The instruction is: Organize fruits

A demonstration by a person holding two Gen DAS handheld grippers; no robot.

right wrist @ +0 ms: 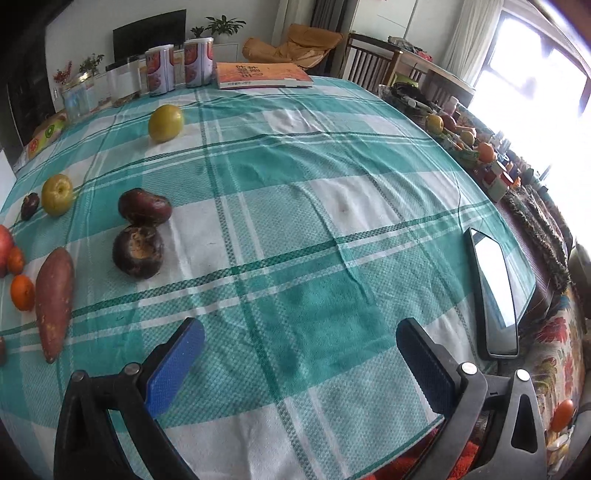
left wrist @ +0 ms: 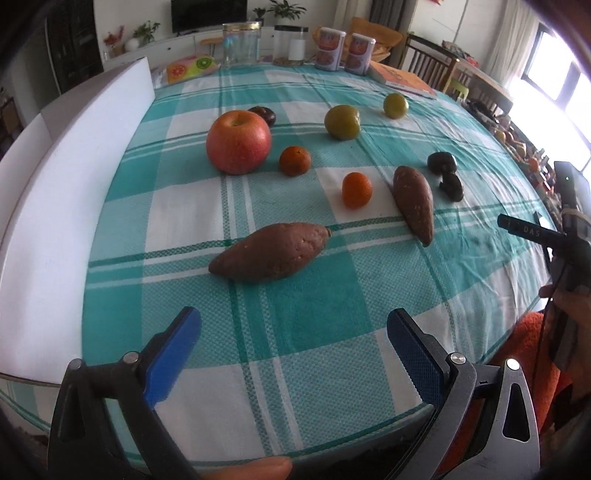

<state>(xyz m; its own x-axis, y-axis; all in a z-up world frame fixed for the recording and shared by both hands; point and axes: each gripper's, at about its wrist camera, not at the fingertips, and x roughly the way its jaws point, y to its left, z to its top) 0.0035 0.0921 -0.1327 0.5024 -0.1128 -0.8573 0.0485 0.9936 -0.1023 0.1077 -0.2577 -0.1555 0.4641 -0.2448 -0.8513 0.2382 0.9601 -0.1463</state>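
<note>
A teal and white checked cloth (right wrist: 314, 229) covers the surface. Behind it, against a pale wall, a low white cabinet (left wrist: 184, 42) carries a dark television (left wrist: 208, 14) and potted plants (left wrist: 286, 9). An orange cushion chair (right wrist: 295, 44) sits near wooden chairs (right wrist: 369, 64) and a wooden side table (right wrist: 436, 70). Bright daylight pours through a window (right wrist: 535, 85) on the right, beside a pale curtain (right wrist: 469, 37). A dark cabinet (left wrist: 74, 48) stands at far left, and a white board (left wrist: 66, 184) leans along that edge.
</note>
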